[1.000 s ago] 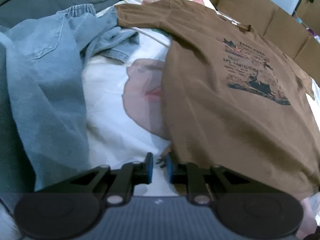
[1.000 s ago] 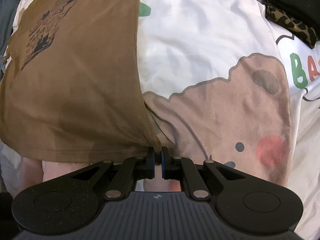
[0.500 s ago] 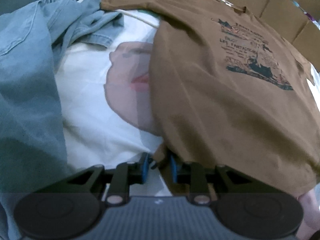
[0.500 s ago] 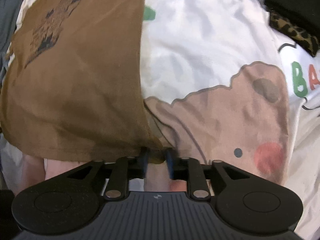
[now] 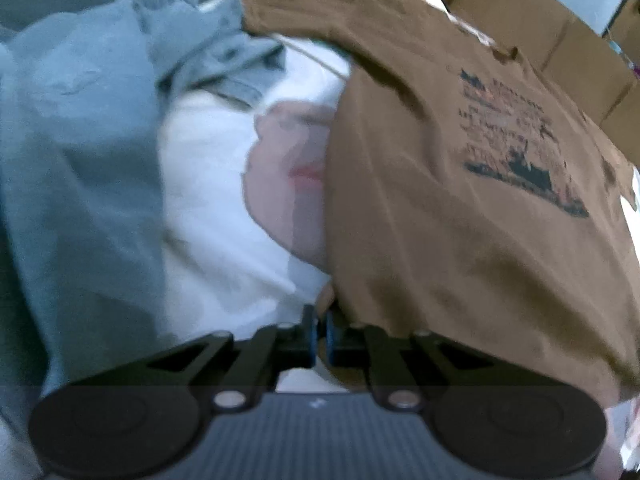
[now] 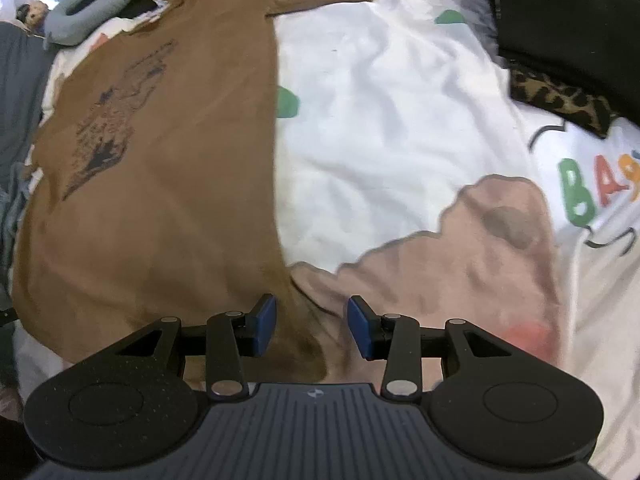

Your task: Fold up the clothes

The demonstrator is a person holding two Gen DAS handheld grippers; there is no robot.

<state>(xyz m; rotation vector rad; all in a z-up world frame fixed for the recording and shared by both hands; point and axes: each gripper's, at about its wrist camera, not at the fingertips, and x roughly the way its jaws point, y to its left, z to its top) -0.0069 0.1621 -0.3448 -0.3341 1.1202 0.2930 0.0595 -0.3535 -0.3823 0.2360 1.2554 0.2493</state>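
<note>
Pressed together, the jaws of the left gripper (image 5: 319, 330) pinch the near left corner of the hem of the one brown T-shirt (image 5: 460, 208), while the jaws of the right gripper (image 6: 312, 326) stand spread and are opening, with the shirt's near right corner lying loose between the two blue pads (image 6: 266, 320) and touched by neither. That single shirt lies flat, print up, on one white bedsheet (image 6: 380, 128) printed with cartoon figures and coloured letters; its collar points to the far side. One dark print (image 5: 516, 136) sits on its chest. Left of the shirt, in the left wrist view, one light blue denim garment (image 5: 80, 152) lies crumpled, near the shirt's left sleeve. Beyond the shirt stand brown cardboard boxes (image 5: 532, 8); their number cannot be told. At the far right, in the right wrist view, lie one black garment (image 6: 560, 12) and one leopard-print piece (image 6: 556, 98) just beside it.
</note>
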